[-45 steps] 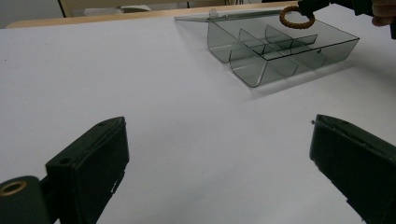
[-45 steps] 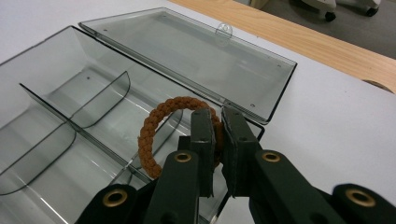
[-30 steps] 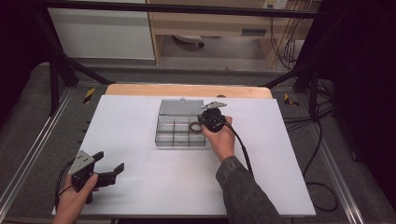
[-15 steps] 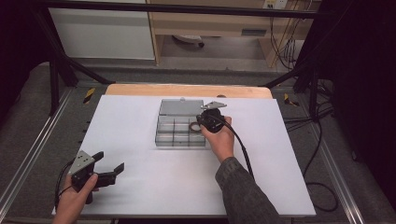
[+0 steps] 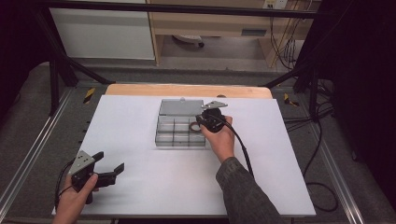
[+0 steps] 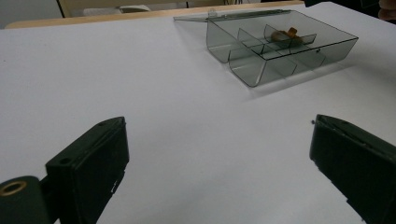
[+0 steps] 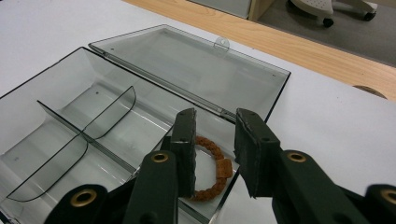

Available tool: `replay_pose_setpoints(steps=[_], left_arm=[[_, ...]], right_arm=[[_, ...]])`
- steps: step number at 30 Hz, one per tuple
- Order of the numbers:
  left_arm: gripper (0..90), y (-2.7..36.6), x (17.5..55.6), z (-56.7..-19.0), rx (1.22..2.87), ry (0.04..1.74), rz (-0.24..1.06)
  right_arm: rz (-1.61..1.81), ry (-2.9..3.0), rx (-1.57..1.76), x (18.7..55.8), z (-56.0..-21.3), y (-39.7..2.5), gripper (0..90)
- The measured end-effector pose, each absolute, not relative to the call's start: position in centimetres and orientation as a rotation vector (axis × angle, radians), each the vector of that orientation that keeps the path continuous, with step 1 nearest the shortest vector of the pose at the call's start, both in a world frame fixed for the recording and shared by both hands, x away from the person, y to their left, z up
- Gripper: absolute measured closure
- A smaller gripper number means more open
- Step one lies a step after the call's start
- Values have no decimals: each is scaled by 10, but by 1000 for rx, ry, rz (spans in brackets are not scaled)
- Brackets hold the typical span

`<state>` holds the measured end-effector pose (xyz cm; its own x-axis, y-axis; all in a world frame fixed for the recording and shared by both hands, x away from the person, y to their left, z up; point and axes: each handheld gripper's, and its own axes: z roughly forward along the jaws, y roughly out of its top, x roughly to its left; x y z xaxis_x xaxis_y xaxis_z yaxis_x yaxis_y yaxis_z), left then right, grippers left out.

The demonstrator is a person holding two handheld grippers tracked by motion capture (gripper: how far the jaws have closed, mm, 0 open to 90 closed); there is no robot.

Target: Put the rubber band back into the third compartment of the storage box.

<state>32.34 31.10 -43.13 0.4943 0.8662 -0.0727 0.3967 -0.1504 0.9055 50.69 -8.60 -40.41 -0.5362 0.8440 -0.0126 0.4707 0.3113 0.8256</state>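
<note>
1. Since the earlier high views almost nothing has moved: both hands sit where they were, the right one over the box, the left one low at the near-left of the table.
2. Left gripper [image 5: 106, 169]: held just above the white table [image 5: 140, 196], well apart from the box. Its jaws stand wide open and hold nothing.
3. Box [image 5: 181, 129]: a clear, divided tray at mid-table, its lid [image 7: 196, 70] folded flat open on the far side.
4. Bracelet [image 7: 212, 168]: brown beads, lying in the box's compartment at the right end, beside the lid's hinge.
5. Right gripper [image 7: 215, 154]: poised over that compartment, jaws partly open and straddling one side of the bracelet, not gripping it as far as I can tell.
6. Step in hand, as I judge it: either taking the bracelet out or having just set it in. To lift it, the next move calls for closing on the beads without catching the box wall just beside them.
7. The right gripper view shows the beads and the jaw gap; the high view gives only a dark ring [image 5: 194, 126] beside the hand. The left gripper view shows the box's dividers from the side.
</note>
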Motion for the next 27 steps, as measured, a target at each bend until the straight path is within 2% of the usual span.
replay_pose_setpoints(steps=[4, 9, 16, 18, 21, 27], left_arm=[[43, 311, 323, -431, 1750, 1071, 596], [43, 311, 323, -431, 1753, 1072, 596], [43, 311, 323, -431, 1750, 1073, 595], [43, 312, 323, -431, 1748, 1074, 597], [43, 312, 323, -431, 1749, 1075, 598], [43, 313, 323, -431, 1744, 1080, 601]], right_arm=[[1119, 2139, 1158, 506, -403, -86, 652], [1136, 2130, 1174, 505, -401, -86, 557], [1137, 2103, 1230, 505, -395, -90, 387], [1134, 2113, 1233, 504, -394, -90, 291], [1144, 2102, 1241, 504, -391, -92, 197], [1205, 2094, 1245, 505, -386, -99, 86]])
